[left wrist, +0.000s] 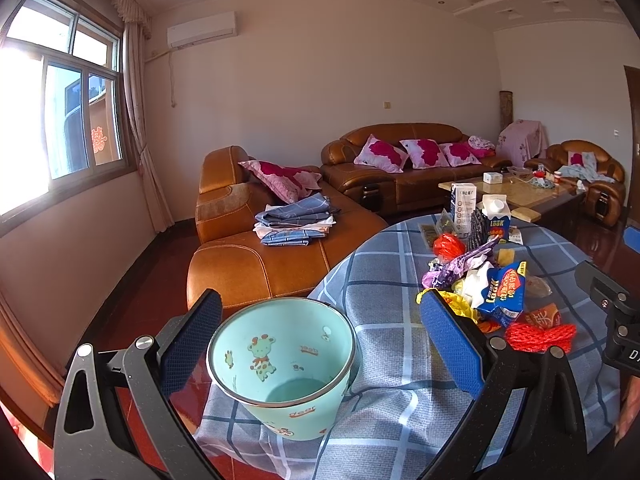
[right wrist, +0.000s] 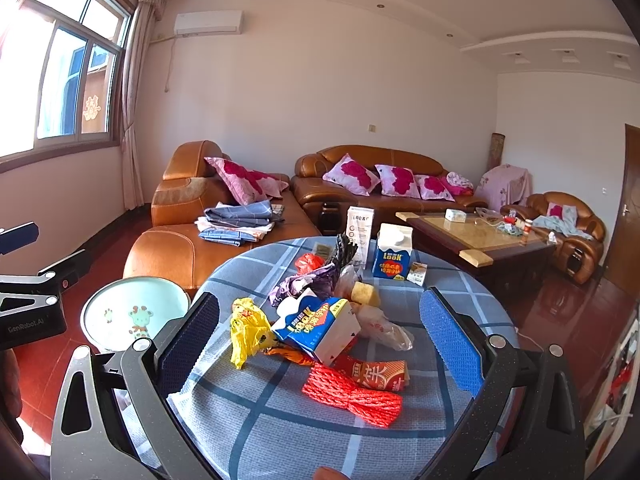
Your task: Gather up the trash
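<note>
Gaping wide, both tools, left [left wrist: 320, 336] and right [right wrist: 320, 328], face one bin [left wrist: 280, 364], two cartons [right wrist: 394, 256].

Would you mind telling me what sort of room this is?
Most likely a home living room: brown leather sofas with floral cushions, a coffee table, and a wall air conditioner beside a curtained window.

place: home living room | evidence: leather sofas [right wrist: 372, 176], floral cushions [right wrist: 352, 174], coffee table [right wrist: 480, 236], curtained window [right wrist: 60, 76]
</note>
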A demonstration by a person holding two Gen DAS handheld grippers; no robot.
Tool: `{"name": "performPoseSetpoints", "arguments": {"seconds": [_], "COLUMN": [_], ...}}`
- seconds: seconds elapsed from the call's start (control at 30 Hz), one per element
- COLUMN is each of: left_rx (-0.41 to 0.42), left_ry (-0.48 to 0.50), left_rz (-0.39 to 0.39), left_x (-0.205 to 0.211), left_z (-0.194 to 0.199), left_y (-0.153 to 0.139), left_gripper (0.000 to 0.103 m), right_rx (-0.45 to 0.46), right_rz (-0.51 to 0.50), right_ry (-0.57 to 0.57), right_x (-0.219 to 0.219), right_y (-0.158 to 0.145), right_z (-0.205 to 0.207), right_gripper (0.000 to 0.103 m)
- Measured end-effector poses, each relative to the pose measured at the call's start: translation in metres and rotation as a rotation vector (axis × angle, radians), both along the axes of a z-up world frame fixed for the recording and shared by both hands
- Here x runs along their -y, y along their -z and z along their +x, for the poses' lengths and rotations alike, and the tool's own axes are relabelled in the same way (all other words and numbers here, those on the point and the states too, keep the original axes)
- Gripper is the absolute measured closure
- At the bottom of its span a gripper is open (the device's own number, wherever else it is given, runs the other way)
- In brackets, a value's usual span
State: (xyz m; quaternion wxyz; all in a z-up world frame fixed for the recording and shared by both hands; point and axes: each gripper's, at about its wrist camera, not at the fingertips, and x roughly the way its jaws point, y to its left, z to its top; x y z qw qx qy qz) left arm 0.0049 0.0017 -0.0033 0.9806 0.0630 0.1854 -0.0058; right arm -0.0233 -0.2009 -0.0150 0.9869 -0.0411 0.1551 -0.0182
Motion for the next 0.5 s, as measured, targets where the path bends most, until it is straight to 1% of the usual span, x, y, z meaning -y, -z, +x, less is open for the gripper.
{"name": "performPoseSetpoints", "arguments": {"seconds": [0.5], "left_rx": [0.012], "left_ry": [0.002], "left_rz": [0.004], "left_x": [0.0009], "left_z": [-0.0048], "left_y": [-0.0053], "left_gripper": [0.006], "right_rx": [0.001], "right_rz": [0.002], "right_ry": [0.001], "right_x": [0.0017], "right_y": [-0.0014], "right_z": [-0.0013], "right_gripper": [0.004]}}
